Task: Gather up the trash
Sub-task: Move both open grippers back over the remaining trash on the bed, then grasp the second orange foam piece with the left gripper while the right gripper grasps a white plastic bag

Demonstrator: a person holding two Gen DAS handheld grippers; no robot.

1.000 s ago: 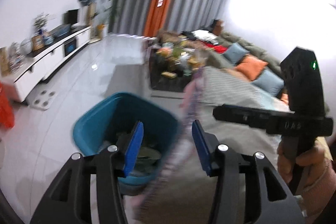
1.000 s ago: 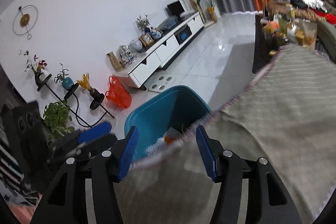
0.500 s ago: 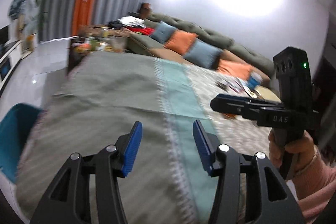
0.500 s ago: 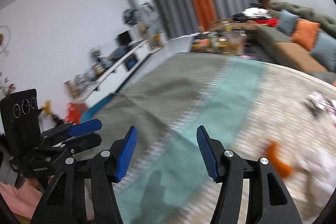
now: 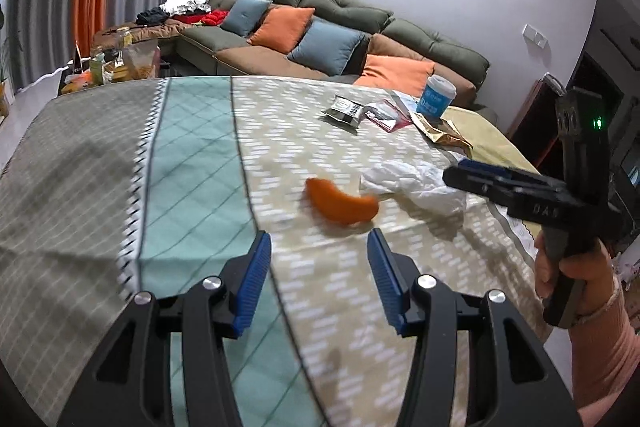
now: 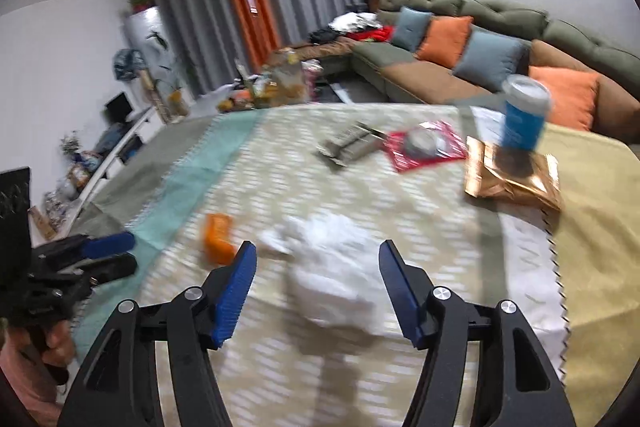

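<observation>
Indoors, living room. Table (image 5: 100, 155) covered by a patterned cloth in grey, teal and beige bands, with a yellow cloth at its far right end. Behind it a long olive-and-brown sofa (image 5: 400, 31) with orange and blue cushions; grey curtains with an orange strip at the far wall.

Trash on the table: orange peel (image 5: 340, 203) near the middle, crumpled white tissue (image 5: 416, 179) just to its right, touching or nearly so. Farther back a silver wrapper (image 5: 346, 109), a red packet (image 6: 424, 147), a gold foil bag (image 6: 512, 175) and a blue paper cup (image 6: 522, 113) standing on the foil bag.

Left claw (image 5: 318, 279): spread wide, holding nothing, above the cloth, with the orange peel just ahead of its tips.

Right claw (image 6: 318, 285): also spread wide and empty, poised over the white tissue, which lies between and ahead of its fingers; contact cannot be told, view blurred. The peel lies left of it.
</observation>
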